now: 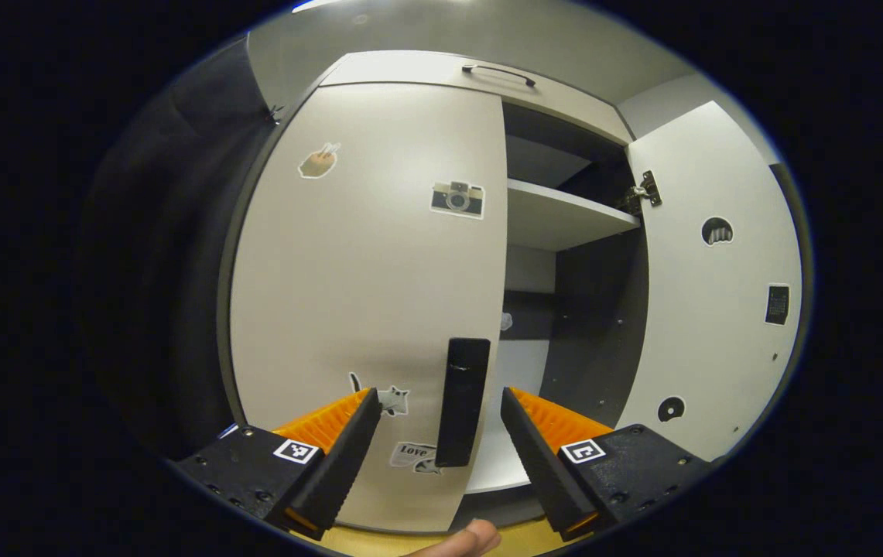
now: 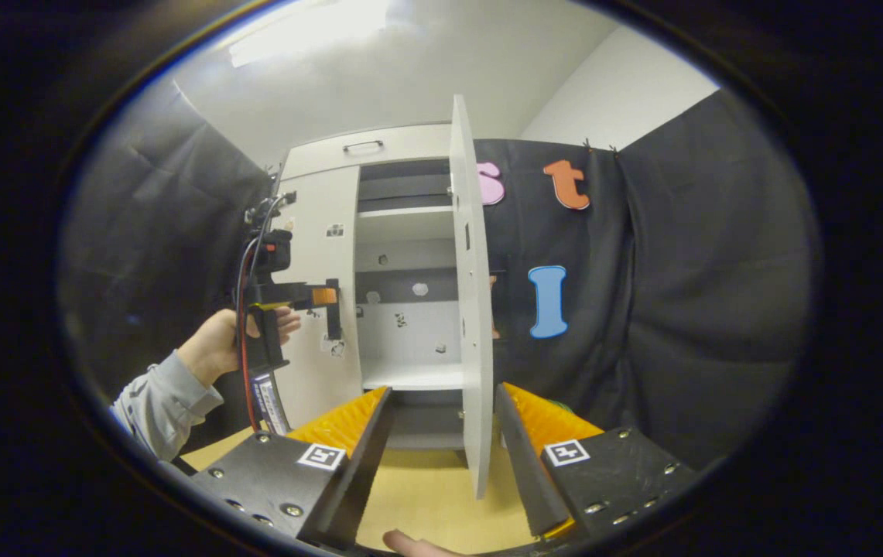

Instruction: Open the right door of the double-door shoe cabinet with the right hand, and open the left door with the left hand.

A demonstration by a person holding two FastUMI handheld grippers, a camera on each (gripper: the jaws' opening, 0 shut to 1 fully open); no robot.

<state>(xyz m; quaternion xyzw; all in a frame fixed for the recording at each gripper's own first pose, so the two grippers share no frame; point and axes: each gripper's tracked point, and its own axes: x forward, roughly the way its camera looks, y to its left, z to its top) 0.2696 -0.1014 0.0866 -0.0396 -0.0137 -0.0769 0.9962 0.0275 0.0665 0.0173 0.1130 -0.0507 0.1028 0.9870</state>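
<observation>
Landmark: the shoe cabinet (image 2: 379, 155), standing against the booth's black cloth wall.
Left door (image 1: 367, 294): closed against the cabinet front, with a dark upright handle (image 1: 463, 402) near its inner edge.
Right door (image 2: 470, 309): swung fully out from the cabinet, seen edge-on in the right gripper view; its hinge (image 1: 646, 189) shows at the top of the opening.
Inside the cabinet: a pale shelf (image 1: 565, 220) up high, dark side wall below it.
Writing: a sticker (image 1: 414, 452) low on the left door reads "Love"; the other stickers, such as a camera sticker (image 1: 456, 199), carry no readable words.
Left gripper (image 1: 437, 414): jaws spread wide, the left door's handle between the fingers but untouched.
Right gripper (image 2: 441, 410): jaws wide, the right door's lower edge between the fingers, contact not visible.
Hand (image 2: 217, 344): holds the left gripper in front of the left door.
</observation>
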